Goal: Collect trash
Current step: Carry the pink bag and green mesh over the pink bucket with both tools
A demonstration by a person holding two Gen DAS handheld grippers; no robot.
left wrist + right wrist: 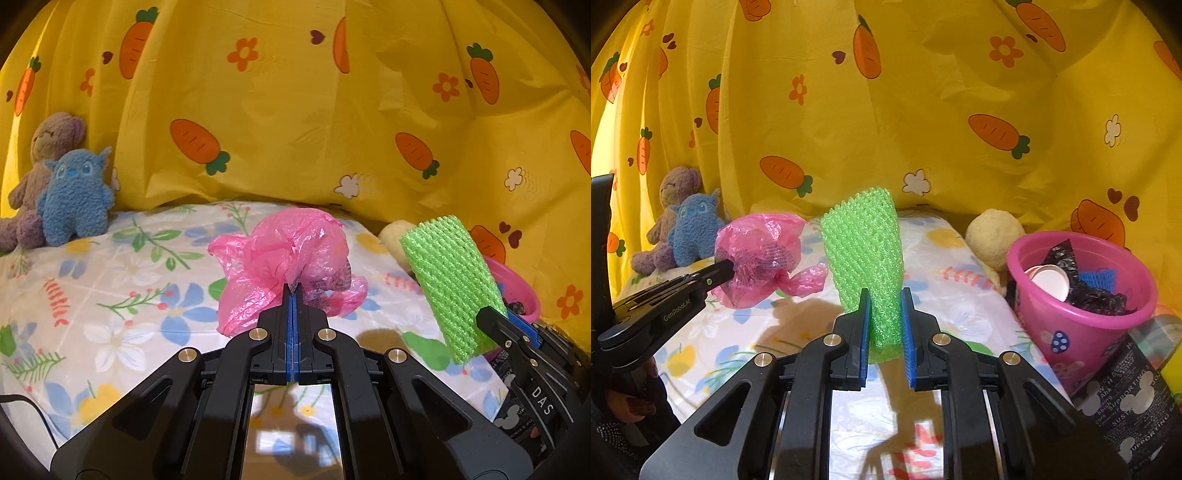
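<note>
Ahead of our left gripper (pixel 294 291), its fingers pinch the pink bag (pixel 284 258) tight, lifting it clear of the table (pixel 110 295). From the right, our right gripper (pixel 885 302) clamps the green net (pixel 864 251), with the bucket (pixel 1082 332) near for dropping.

A home, likely a child's corner: a yellow curtain (pixel 923 110) printed with carrots hangs at the far side, a flowered cloth (pixel 110 295) covers the surface, and two plush toys, a bear (pixel 44 147) and a blue creature (pixel 77 199), sit far left.
</note>
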